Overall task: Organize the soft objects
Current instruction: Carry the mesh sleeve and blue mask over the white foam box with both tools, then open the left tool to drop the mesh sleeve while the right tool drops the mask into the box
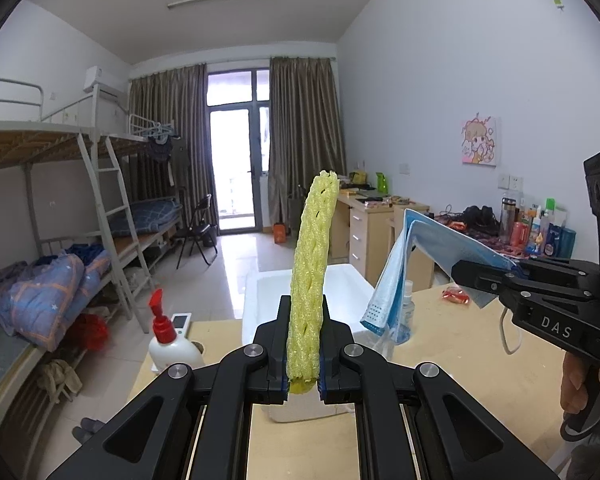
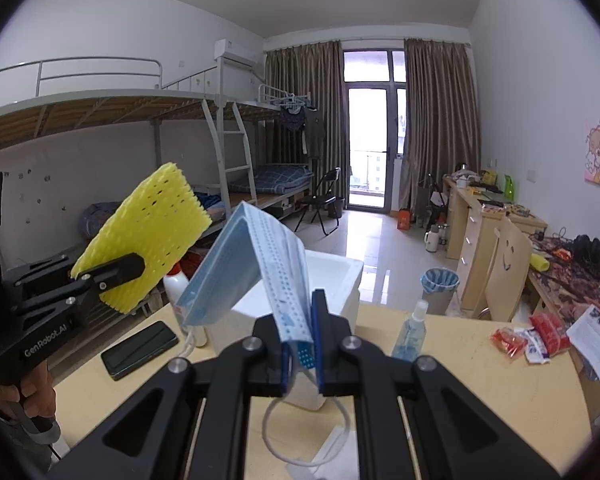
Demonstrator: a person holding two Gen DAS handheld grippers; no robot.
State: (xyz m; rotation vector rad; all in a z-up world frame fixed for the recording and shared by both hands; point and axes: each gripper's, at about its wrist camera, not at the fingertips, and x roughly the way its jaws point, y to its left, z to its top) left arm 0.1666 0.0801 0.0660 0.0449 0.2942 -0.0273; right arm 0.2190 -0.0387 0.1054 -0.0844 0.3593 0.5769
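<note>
A yellow foam net sleeve (image 1: 312,248) stands upright between the fingers of my left gripper (image 1: 305,310), which is shut on its lower end. My right gripper (image 2: 298,320) is shut on a folded blue face mask (image 2: 256,256), whose white ear loop (image 2: 284,440) dangles below. Both are held in the air above a white foam box (image 2: 340,276) on the wooden table (image 2: 460,364). In the left wrist view the right gripper (image 1: 484,272) enters from the right with the mask (image 1: 432,240). In the right wrist view the left gripper (image 2: 130,268) enters from the left with the yellow sleeve (image 2: 148,240).
A white bottle with a red pump (image 1: 168,340) and a remote (image 1: 182,322) stand left of the box (image 1: 340,280). A black phone (image 2: 140,350), a small spray bottle (image 2: 412,332), red snack packets (image 2: 528,336) and papers (image 2: 596,340) lie on the table. Bunk beds and desks line the room.
</note>
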